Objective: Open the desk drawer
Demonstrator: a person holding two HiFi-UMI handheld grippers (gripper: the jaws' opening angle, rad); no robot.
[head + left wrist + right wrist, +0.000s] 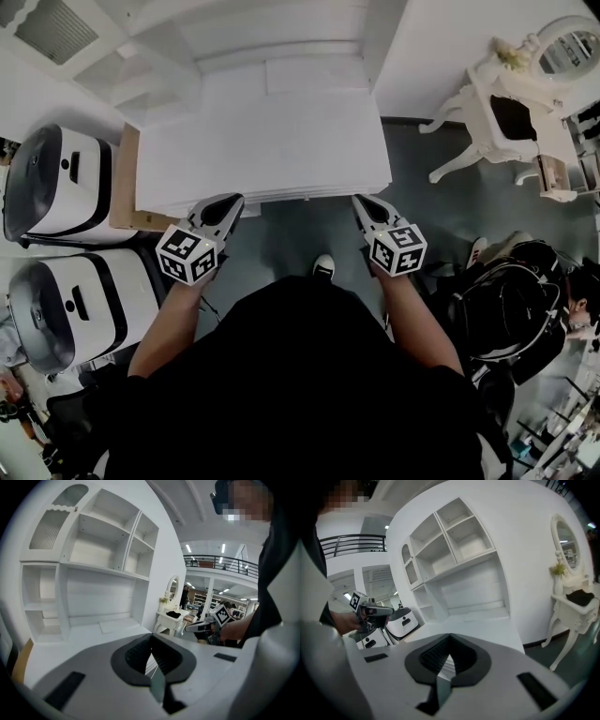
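Observation:
A white desk [262, 141] with a shelf hutch stands in front of me. Its front edge [281, 196] shows only as thin stacked lines from above, so I cannot make out a drawer front or handle. My left gripper [232, 202] hovers at the left end of that edge, jaws shut and empty; its own view looks over the desk top [93, 641]. At the right end of the edge my right gripper [362, 202] is also shut with nothing held. Each gripper view catches the other one: the right gripper [190, 627] and the left gripper [390, 612].
Two white-and-black machines [56, 178] [80, 305] stand on the floor at the left, beside a wooden panel [127, 178]. A white dressing table with an oval mirror [525, 112] is at the right, with a black bag [511, 300] below it. The hutch shelves [103, 550] are bare.

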